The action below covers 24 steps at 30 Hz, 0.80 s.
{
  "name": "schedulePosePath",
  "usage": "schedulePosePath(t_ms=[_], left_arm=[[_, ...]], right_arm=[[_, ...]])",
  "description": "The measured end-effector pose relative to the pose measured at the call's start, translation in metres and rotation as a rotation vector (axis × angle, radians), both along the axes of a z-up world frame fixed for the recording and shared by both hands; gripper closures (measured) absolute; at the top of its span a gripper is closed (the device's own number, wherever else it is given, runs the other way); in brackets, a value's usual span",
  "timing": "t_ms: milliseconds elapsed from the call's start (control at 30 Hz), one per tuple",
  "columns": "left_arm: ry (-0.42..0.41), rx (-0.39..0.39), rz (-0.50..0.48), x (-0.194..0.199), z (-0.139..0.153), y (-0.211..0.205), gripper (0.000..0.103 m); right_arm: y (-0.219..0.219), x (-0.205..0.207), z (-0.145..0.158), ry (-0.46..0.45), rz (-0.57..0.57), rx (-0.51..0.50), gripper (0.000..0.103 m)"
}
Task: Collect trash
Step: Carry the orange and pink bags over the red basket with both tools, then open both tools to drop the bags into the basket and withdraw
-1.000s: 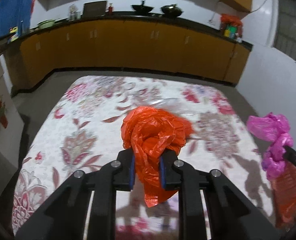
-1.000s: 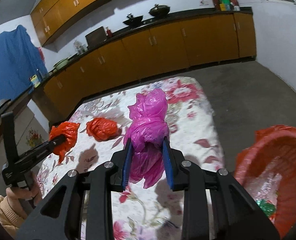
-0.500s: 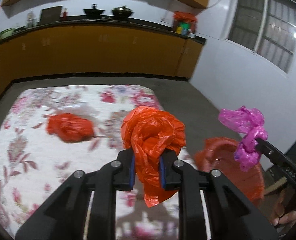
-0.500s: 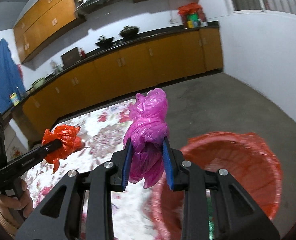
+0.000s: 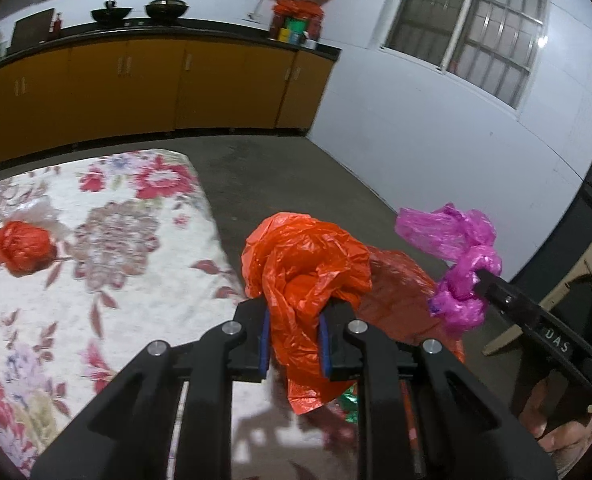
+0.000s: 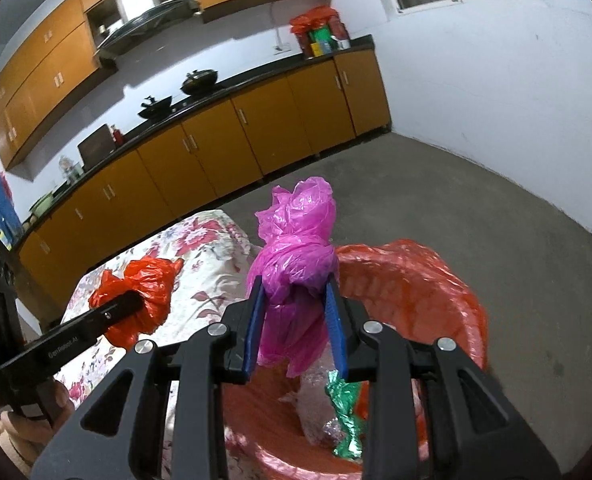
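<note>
Beside the table's [image 5: 95, 300] right-hand edge, over the red-lined bin [image 6: 436, 280], you have both grippers carrying crumpled plastic bags. Your left gripper [image 5: 293, 338] has its jaws drawn in close, the blue pads pressing on the waist of an orange bag [image 5: 304, 272]; most of the bag bulges above the pads and a torn tail hangs below them. In the right wrist view that same bag [image 6: 143, 292] shows just past the flowered tablecloth's [image 6: 215, 276] corner, clamped at the tip of the left gripper [image 6: 131, 304], with your left hand [image 6: 27, 420] on the handle at the lower left.

Your right gripper [image 6: 296, 320] stands a little wider but is likewise closed, its pads squeezing a pink bag [image 6: 296, 264] that rises above them in a knotted lump and trails below. From the left wrist camera the pink bag [image 5: 456, 264] sits to the right of the orange one, apart from it, pinched in the right gripper [image 5: 480, 280].

The bin lies directly under the pink bag, on the floor just beside the table. Inside it lie a green foil wrapper [image 6: 344, 420] and some clear plastic [image 6: 316, 400]. A second orange bundle [image 5: 21, 248] rests on the table, well apart from both grippers.
</note>
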State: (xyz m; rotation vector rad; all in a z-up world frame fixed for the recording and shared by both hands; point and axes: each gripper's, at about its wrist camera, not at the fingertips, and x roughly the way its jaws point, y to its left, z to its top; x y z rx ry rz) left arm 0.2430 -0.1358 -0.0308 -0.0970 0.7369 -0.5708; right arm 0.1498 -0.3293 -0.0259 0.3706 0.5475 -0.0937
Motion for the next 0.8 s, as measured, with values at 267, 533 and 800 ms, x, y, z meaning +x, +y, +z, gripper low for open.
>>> schedulePosePath(t_ms=[267, 533, 800], left_arm=[[0.024, 0.013, -0.054, -0.002, -0.008, -0.03, 0.084], [0.045, 0.024, -0.096, -0.001, -0.016, -0.051, 0.081], [0.079, 0.05, -0.123, 0.0, -0.035, -0.064, 0.06]], right_arm=[[-0.014, -0.009, 0.001, -0.009, -0.02, 0.008, 0.073], [-0.027, -0.009, 0.002, -0.02, -0.046, 0.031, 0.067], [-0.036, -0.008, -0.006, -0.008, -0.06, 0.066, 0.052]])
